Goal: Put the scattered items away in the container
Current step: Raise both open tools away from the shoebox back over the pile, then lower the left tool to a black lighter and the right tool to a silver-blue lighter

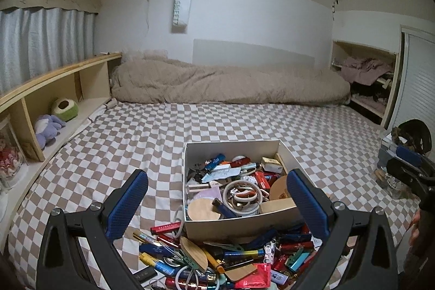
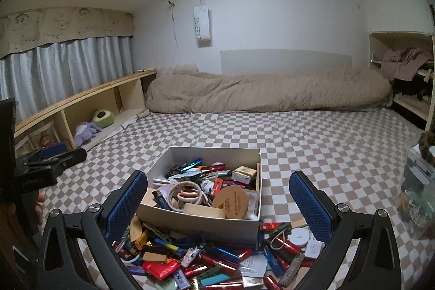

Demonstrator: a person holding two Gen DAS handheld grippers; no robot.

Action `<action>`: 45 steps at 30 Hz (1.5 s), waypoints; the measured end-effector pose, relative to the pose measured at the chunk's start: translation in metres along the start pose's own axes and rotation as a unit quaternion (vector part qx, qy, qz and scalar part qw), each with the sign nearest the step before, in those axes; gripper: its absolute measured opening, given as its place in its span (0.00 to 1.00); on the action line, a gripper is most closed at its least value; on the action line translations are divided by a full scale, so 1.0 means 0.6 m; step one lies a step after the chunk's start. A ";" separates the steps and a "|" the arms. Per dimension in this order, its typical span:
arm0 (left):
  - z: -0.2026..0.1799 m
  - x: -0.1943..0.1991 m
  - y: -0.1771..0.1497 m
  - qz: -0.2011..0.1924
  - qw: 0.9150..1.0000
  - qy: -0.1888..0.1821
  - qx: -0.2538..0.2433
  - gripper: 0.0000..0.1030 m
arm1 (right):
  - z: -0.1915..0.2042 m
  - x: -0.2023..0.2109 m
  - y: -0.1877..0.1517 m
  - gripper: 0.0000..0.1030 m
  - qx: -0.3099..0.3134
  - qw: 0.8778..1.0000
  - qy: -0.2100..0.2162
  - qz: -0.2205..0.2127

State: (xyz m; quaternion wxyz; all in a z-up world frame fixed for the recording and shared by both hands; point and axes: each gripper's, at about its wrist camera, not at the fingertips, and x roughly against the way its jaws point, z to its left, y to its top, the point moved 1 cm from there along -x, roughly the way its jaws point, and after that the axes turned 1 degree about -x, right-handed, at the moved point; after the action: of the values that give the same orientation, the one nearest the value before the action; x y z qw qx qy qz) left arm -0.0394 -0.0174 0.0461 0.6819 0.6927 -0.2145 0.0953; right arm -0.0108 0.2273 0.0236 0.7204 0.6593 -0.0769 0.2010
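A white cardboard box point(image 1: 231, 147) point(image 2: 201, 224) stands on the checkered bed, part full of lighters, tape rings and wooden discs. A heap of scattered small items point(image 1: 225, 260) point(image 2: 206, 260), mostly red and blue lighters, tags and clips, lies on the bed in front of the box. My left gripper point(image 1: 216, 201) is open and empty, hovering above the heap and the box's near wall. My right gripper point(image 2: 218, 201) is open and empty in the same pose. The right gripper also shows at the right edge of the left wrist view point(image 1: 410, 162), and the left gripper at the left edge of the right wrist view point(image 2: 49, 154).
A beige duvet point(image 1: 223, 83) lies rolled along the far end of the bed. A wooden shelf point(image 1: 54, 89) with plush toys point(image 1: 49, 128) runs along the left. A clear bin with clutter point(image 2: 418, 186) sits at the right. Checkered sheet point(image 2: 312, 137) extends behind the box.
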 end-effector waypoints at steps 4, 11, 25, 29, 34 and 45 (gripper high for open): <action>0.008 0.011 -0.014 -0.016 1.000 0.006 -0.003 1.00 | -0.003 0.008 -0.020 1.00 0.012 1.000 -0.004 -0.014; 0.018 0.027 -0.046 -0.058 0.998 -0.007 -0.014 1.00 | -0.011 0.013 -0.052 1.00 0.022 0.999 -0.012 -0.036; 0.034 0.042 -0.094 -0.097 0.995 -0.009 -0.032 1.00 | -0.035 0.026 -0.095 1.00 0.033 0.995 -0.037 -0.087; 0.044 0.029 -0.114 -0.085 0.996 -0.009 -0.035 1.00 | -0.042 0.018 -0.119 1.00 0.041 0.995 -0.043 -0.082; 0.065 0.005 -0.147 -0.057 0.997 0.004 -0.048 1.00 | -0.045 -0.003 -0.160 1.00 0.074 0.994 -0.061 -0.051; 0.162 -0.063 -0.213 0.057 0.997 0.041 -0.016 1.00 | -0.067 -0.055 -0.268 1.00 0.089 0.993 -0.051 0.057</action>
State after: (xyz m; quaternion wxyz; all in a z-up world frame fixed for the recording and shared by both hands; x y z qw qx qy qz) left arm -0.0339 -0.1097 -0.0908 0.6943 0.6643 -0.2266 0.1589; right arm 0.0161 0.2523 -0.1412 0.6416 0.7245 -0.1329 0.2140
